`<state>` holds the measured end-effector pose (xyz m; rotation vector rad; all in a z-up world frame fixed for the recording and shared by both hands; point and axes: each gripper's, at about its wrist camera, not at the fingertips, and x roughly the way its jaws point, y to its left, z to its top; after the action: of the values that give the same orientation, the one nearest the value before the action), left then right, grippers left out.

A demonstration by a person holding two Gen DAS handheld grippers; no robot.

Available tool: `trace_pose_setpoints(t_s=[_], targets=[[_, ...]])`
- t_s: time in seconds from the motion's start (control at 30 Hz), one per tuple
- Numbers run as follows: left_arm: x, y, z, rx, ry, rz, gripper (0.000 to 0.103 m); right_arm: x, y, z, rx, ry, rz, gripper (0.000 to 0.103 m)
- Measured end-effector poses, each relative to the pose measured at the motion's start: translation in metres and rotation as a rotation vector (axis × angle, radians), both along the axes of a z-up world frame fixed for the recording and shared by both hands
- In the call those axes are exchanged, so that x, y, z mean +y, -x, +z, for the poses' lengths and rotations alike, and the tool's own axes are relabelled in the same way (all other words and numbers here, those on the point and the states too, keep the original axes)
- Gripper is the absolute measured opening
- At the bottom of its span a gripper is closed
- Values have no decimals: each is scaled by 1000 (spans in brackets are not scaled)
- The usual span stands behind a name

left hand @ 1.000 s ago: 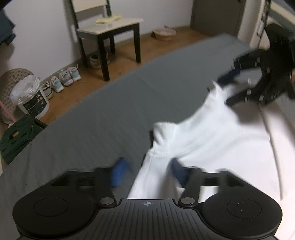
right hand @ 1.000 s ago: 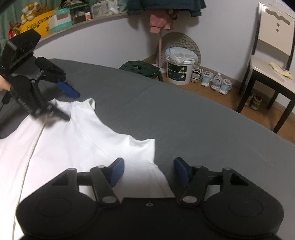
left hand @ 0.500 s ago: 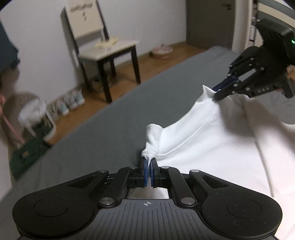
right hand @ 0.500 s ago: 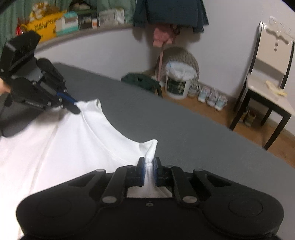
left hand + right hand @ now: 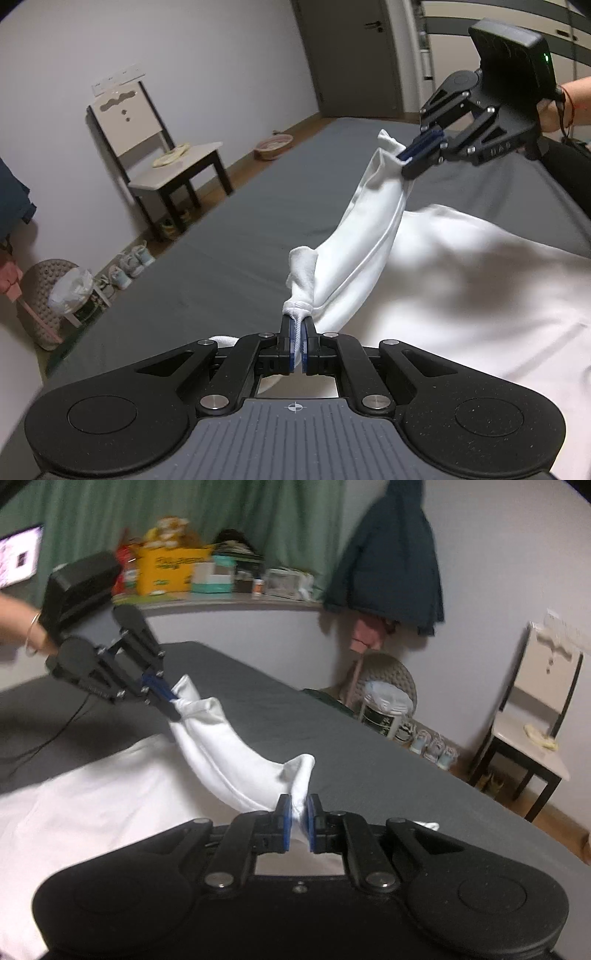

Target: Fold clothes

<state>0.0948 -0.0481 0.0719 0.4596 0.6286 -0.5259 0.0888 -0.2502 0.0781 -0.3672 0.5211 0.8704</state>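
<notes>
Both hand-held black two-finger grippers, left point(image 5: 296, 347) and right point(image 5: 298, 821), were clenched on the collar edge of the white cotton T-shirt point(image 5: 461, 280). Half a second earlier that edge lay low on the grey bedspread point(image 5: 207, 273); now it hung raised between them, the body resting on the bed, which suggests a fold-over was starting. Only the left view showed the closed door point(image 5: 354, 55); only the right showed the cluttered shelf point(image 5: 221, 590).

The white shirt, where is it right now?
In the left wrist view, the white shirt lies on the grey bed, its near edge lifted between the left tongs and right tongs.
</notes>
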Motion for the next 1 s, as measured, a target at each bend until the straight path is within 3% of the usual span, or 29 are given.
trace_pose_setpoints(t_s=[0.23, 0.5, 0.67, 0.73, 0.8, 0.83, 0.9, 1.0], targets=[[-28, 95, -27, 6, 25, 77, 4, -13, 121, -38, 11, 14, -26, 9], [-29, 122, -68, 76, -28, 144, 5, -15, 154, -77, 14, 21, -83, 10], [-44, 136, -74, 39, -168, 115, 5, -16, 161, -85, 45, 11, -83, 16], [-50, 142, -76, 23, -225, 103, 5, -14, 164, -86, 51, 28, -69, 22], [-56, 147, -78, 7, -282, 91, 6, -13, 167, -84, 48, 37, -57, 35], [-59, 150, -80, -1, -310, 85, 6, -11, 170, -83, 27, 48, -47, 39], [-65, 156, -82, -16, -367, 72, 7, -8, 177, -83, -16, 73, -27, 54], [-74, 164, -86, -40, -452, 54, 7, 4, 186, -87, -102, 139, -1, 56]])
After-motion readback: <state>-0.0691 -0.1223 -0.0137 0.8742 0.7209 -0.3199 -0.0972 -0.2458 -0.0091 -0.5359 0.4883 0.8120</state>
